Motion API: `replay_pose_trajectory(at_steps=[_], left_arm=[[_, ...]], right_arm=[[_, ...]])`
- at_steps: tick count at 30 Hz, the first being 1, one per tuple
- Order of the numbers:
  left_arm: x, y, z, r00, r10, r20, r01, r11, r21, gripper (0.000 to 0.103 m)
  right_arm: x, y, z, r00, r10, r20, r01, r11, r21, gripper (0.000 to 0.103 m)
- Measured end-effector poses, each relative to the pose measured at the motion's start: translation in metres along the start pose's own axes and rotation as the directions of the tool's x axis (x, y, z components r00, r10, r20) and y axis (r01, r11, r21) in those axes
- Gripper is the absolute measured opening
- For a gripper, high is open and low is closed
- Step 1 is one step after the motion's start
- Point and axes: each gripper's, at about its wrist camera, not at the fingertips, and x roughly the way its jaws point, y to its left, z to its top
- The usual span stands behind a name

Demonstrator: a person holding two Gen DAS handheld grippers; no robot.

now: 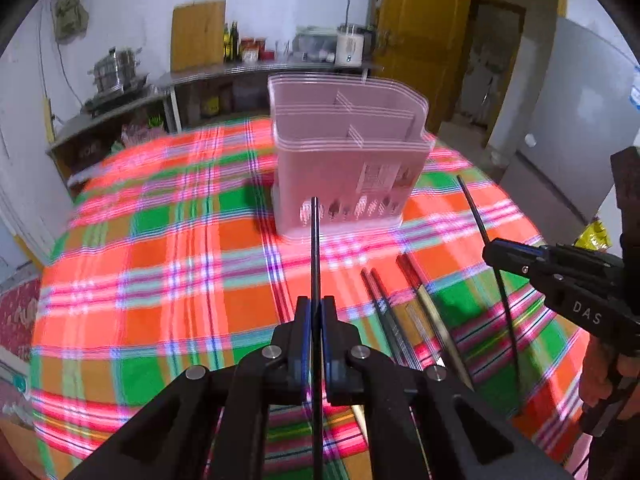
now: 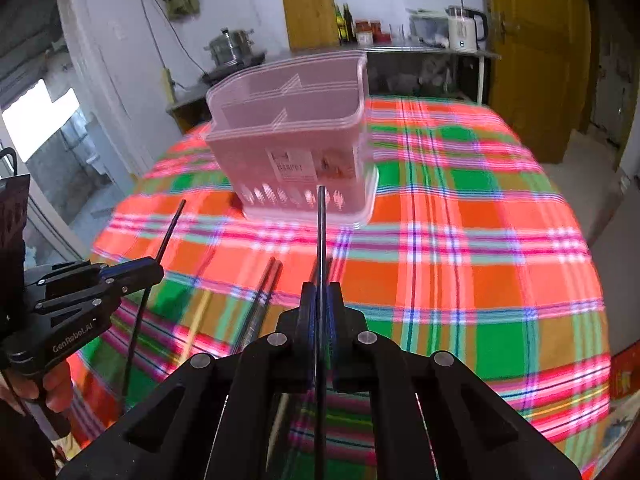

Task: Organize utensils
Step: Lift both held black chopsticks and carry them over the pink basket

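Observation:
A translucent pink utensil holder (image 1: 344,160) (image 2: 296,140) with divided compartments stands on the plaid tablecloth (image 1: 160,280). My left gripper (image 1: 316,304) is shut on a thin black chopstick (image 1: 315,240) that points up toward the holder. In the right wrist view, my right gripper (image 2: 321,288) is shut on another black chopstick (image 2: 321,232). Each gripper also shows in the other's view: the right gripper (image 1: 490,252) with its stick, the left gripper (image 2: 158,268) with its stick. Both sticks hang above the cloth. More chopsticks (image 1: 384,312) (image 2: 264,296) lie on the table between the grippers.
A pale wooden chopstick (image 1: 436,320) lies beside the dark ones. Behind the table a metal shelf (image 1: 256,66) carries a kettle (image 1: 350,44), bottles and a steel pot (image 1: 116,66). A yellow door (image 1: 424,40) and a grey appliance (image 1: 580,120) stand at the right.

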Motion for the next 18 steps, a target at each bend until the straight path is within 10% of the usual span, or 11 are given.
replay_pose_trajectory(at_steps=[18], left_arm=[[-0.076, -0.003, 0.065, 0.986, -0.038, 0.160, 0.038, 0.999, 0.000, 0.005]], right_arm=[[-0.079, 0.011, 0.043, 0.974, 0.020, 0.224, -0.021, 1.000, 0.000, 0.005]])
